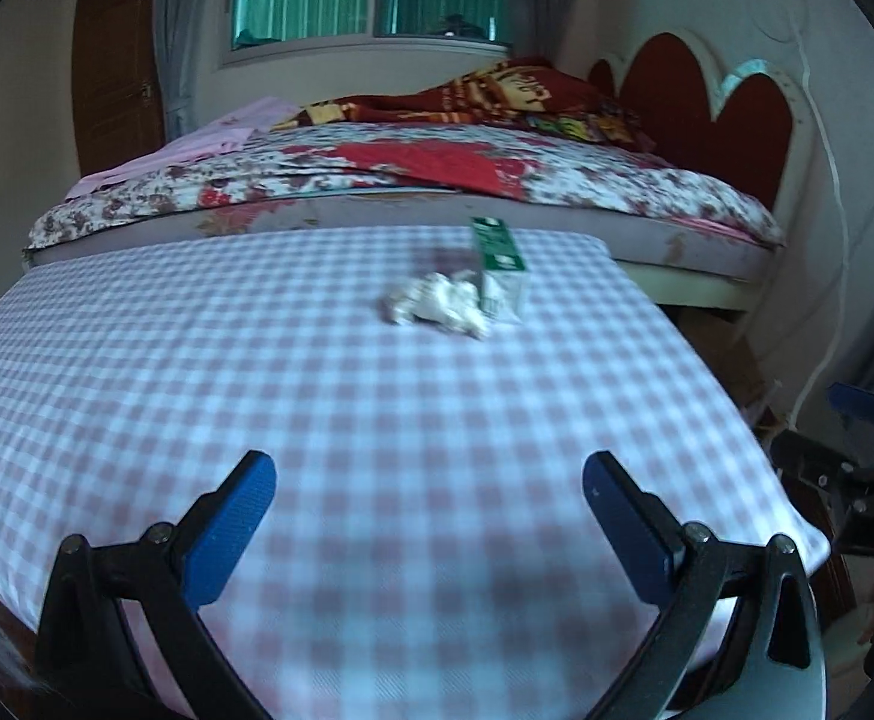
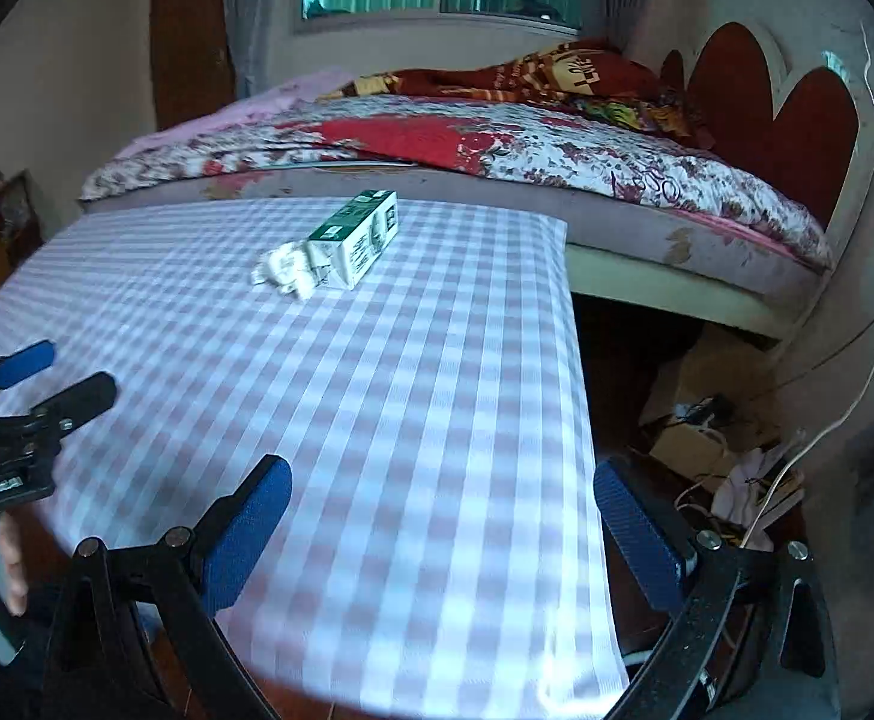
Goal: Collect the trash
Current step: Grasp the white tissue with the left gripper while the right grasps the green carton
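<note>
While spread, both tools (image 1: 428, 483) (image 2: 443, 489) hover level.

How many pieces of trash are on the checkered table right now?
2: a crumpled white tissue near the far edge, and a green-and-white carton lying touching its right side. Nothing else shows.

Checked-cloth table (image 1: 197, 360), crumpled tissue (image 1: 437, 305) touching green carton (image 1: 500, 267) (lying flat), far end

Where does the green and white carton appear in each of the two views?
Left wrist: the green and white carton lies right of centre on the far half of the checkered tablecloth.
Right wrist: it lies left of centre, far end of the cloth.
Shared landmark: the crumpled white tissue touching its near end.
</note>
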